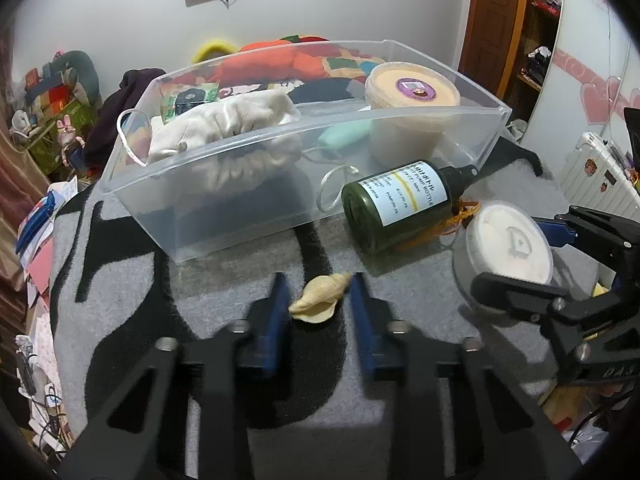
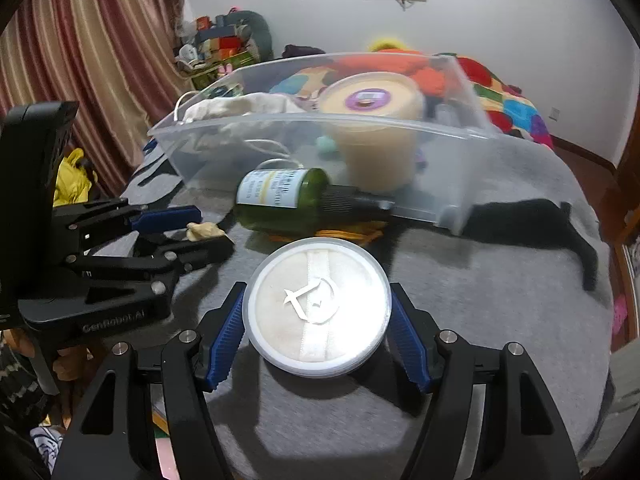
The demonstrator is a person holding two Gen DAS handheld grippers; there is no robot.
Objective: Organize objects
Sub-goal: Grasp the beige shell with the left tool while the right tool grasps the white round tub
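A beige seashell (image 1: 320,298) lies on the grey blanket between the fingers of my left gripper (image 1: 318,284), which is open around it with gaps on both sides; the shell also shows in the right wrist view (image 2: 204,231). My right gripper (image 2: 318,312) closes its blue pads on both sides of a round white powder-puff case (image 2: 318,306), also seen in the left wrist view (image 1: 510,242). A dark green pump bottle (image 1: 396,204) lies on its side against the clear plastic bin (image 1: 256,216).
The bin holds a white drawstring bag (image 1: 228,124), a peach-lidded tub (image 1: 412,86), a teal item (image 1: 346,134) and a small green packet (image 1: 190,100). An orange string (image 2: 348,234) lies under the bottle. Clutter lies at the bed's left; a white radiator (image 1: 600,180) stands right.
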